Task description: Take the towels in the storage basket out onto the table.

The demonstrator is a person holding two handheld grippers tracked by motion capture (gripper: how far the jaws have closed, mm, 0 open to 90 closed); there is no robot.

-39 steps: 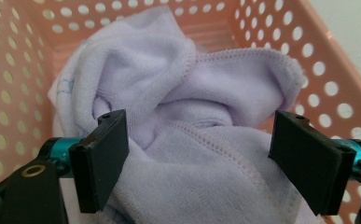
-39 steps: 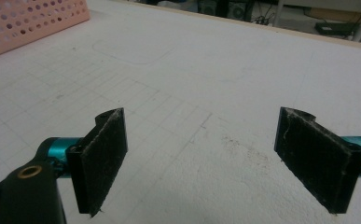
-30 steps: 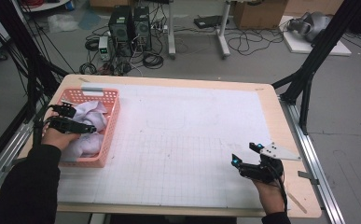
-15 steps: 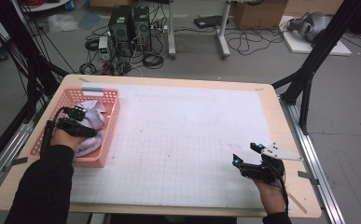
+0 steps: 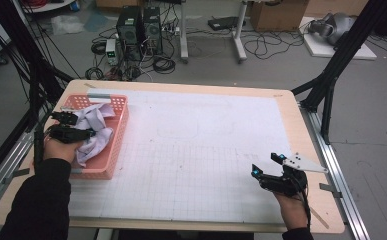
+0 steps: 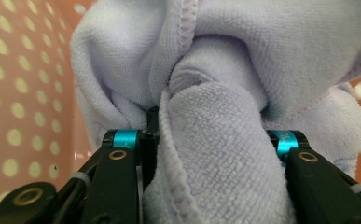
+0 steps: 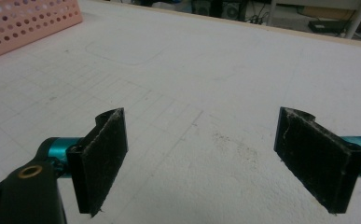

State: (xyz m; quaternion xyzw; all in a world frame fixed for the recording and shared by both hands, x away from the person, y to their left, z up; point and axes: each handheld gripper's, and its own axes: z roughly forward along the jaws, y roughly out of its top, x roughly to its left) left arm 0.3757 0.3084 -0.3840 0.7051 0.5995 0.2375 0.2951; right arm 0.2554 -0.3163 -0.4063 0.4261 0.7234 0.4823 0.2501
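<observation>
At the left side of the table (image 5: 191, 150) sits a pink basket (image 5: 112, 150). A soft purple cloth (image 5: 93, 131) lies in it, bunched up. The left gripper (image 5: 73, 125) is down in the basket, and its two jaws are squeezed on a thick fold of the cloth (image 6: 215, 154), which fills the gap between them. The rest of the cloth hangs loose, with the basket wall (image 6: 24, 84) just beside it.

I think the cloth is being lifted out. The loose part could catch on the basket rim and tip the light basket or drag it along. The fat fold could also slip out, because the jaws hold only a bunch, not an edge.

Far over on the right, the right gripper (image 5: 268, 166) rests low near the table's front edge. Its jaws stand wide apart with nothing between them (image 7: 199, 154). It is too far away to help hold the basket down.
</observation>
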